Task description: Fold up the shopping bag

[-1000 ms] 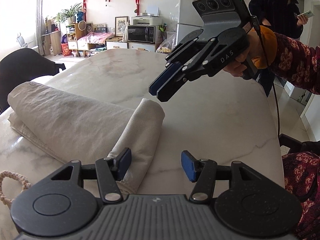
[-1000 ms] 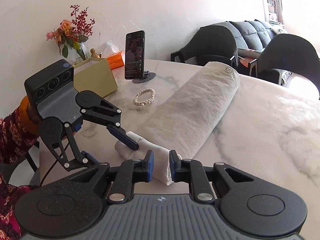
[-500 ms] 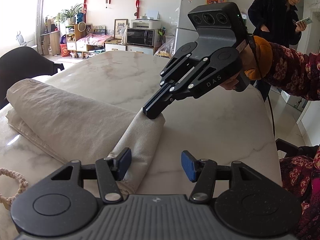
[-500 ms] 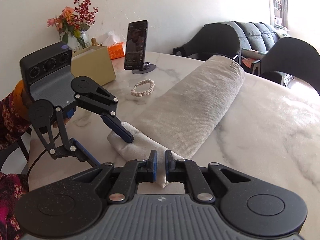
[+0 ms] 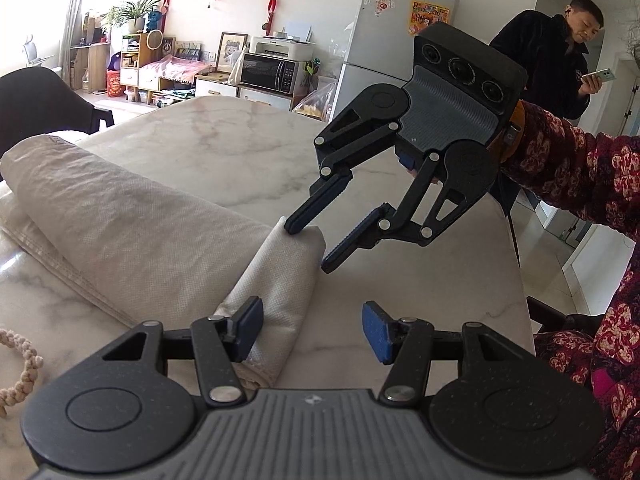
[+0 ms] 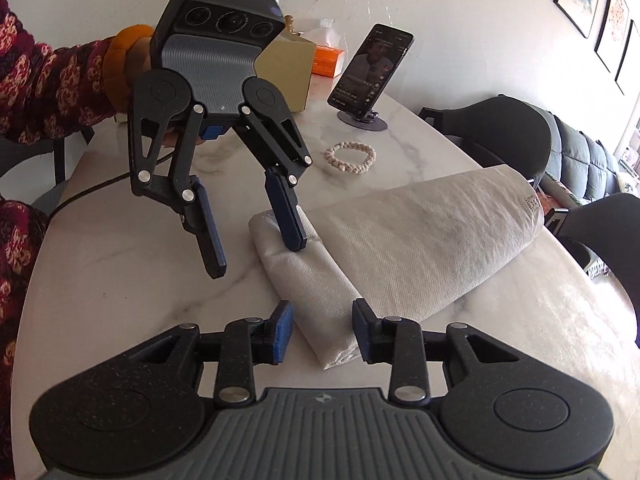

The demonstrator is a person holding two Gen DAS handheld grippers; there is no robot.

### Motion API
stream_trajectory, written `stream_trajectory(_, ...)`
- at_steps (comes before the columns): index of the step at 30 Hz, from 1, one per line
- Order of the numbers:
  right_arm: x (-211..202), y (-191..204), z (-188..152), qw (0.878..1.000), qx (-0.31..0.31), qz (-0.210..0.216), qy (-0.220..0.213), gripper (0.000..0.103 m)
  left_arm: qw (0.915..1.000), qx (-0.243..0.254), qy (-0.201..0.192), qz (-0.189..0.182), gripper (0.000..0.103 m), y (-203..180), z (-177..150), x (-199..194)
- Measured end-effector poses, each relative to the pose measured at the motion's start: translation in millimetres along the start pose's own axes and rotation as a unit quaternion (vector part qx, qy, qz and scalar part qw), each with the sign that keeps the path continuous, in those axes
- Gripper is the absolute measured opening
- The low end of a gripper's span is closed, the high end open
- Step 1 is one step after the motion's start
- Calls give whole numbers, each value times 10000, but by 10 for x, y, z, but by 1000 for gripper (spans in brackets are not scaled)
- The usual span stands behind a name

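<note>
The beige cloth shopping bag (image 5: 132, 224) lies folded on the marble table, with a narrow folded strip (image 5: 280, 276) at its near end; it also shows in the right wrist view (image 6: 412, 248). My left gripper (image 5: 312, 334) is open, its left finger resting on the strip; in the right wrist view (image 6: 256, 254) one fingertip presses on the strip's far end. My right gripper (image 6: 322, 334) is open and straddles the strip's other end; in the left wrist view (image 5: 312, 248) its upper fingertip touches the strip.
A bead bracelet (image 6: 351, 157), a phone on a stand (image 6: 366, 76), a gold box (image 6: 286, 70) and flowers stand at the table's far side. Black chairs (image 6: 516, 132) ring the table. A man (image 5: 560, 56) stands beyond the table's edge by the fridge.
My right gripper came down to the strip's end shut, then opened around it and rolled level. My left gripper stayed open and rose a little over the strip.
</note>
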State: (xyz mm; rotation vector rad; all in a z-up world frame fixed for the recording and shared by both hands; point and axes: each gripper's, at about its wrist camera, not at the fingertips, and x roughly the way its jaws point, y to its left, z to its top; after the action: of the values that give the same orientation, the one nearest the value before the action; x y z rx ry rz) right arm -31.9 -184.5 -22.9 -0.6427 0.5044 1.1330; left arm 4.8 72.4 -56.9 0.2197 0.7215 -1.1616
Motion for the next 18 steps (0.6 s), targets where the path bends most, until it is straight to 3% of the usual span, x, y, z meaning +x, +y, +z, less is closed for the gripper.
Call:
stream_trajectory(5, 53, 75, 20, 9986, -498, -116, 92, 42, 10000, 12, 25, -26, 55, -17, 8, 0)
stream_trajectory(10, 148, 98, 17, 9964, -786, -231, 214, 50, 10000, -13, 24, -56, 55, 3, 18, 16)
stream_trajectory(15, 178, -39, -3, 9991, -376, -1, 174, 48, 10000, -10, -57, -58, 55, 0, -7, 4)
stream_trajectory(18, 193, -159, 0, 9996, -34, 225, 166, 48, 9976, 591, -104, 355, 53, -174, -40, 30)
